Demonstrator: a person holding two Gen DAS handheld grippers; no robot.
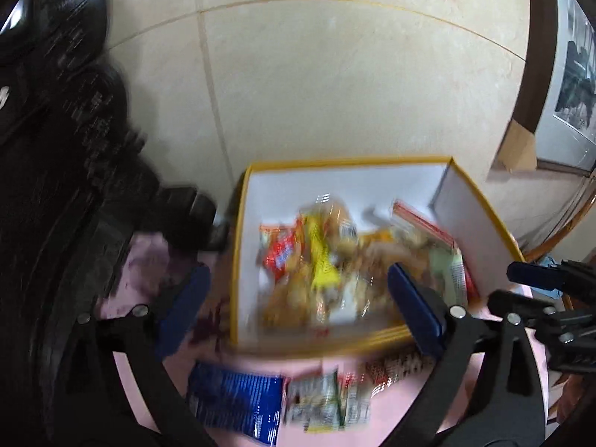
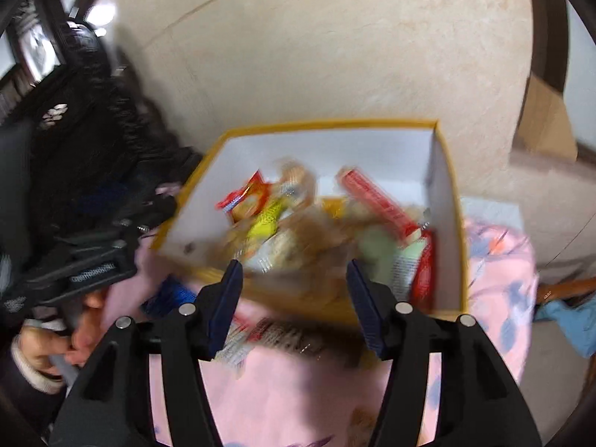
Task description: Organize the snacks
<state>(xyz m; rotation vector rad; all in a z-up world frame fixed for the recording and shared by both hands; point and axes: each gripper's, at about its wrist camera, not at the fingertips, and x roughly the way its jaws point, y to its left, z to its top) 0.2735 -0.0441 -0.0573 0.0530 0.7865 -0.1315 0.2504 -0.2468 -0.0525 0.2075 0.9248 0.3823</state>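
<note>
A yellow-rimmed box (image 1: 350, 161) with white walls stands on a pink cloth (image 1: 402, 402) and holds several snack packets, among them a red one (image 1: 279, 257) and a yellow one (image 1: 322, 260). My left gripper (image 1: 298, 309) hovers open and wide over the box's near edge, with nothing between its fingers. A blue packet (image 1: 238, 402) and a pale packet (image 1: 327, 402) lie on the cloth in front of the box. My right gripper (image 2: 297, 305) is open and empty above the same box (image 2: 327, 123), with brown and white packets (image 2: 283, 335) on the cloth below it. Everything is motion-blurred.
Dark bags and clothing (image 1: 67, 186) pile up at the left. Beige tiled floor (image 1: 335, 74) lies beyond the box. A cardboard flap (image 2: 547, 123) and a wooden chair part (image 2: 566, 287) with blue cloth (image 2: 570, 320) are at the right. A hand (image 2: 85, 320) holds the left tool.
</note>
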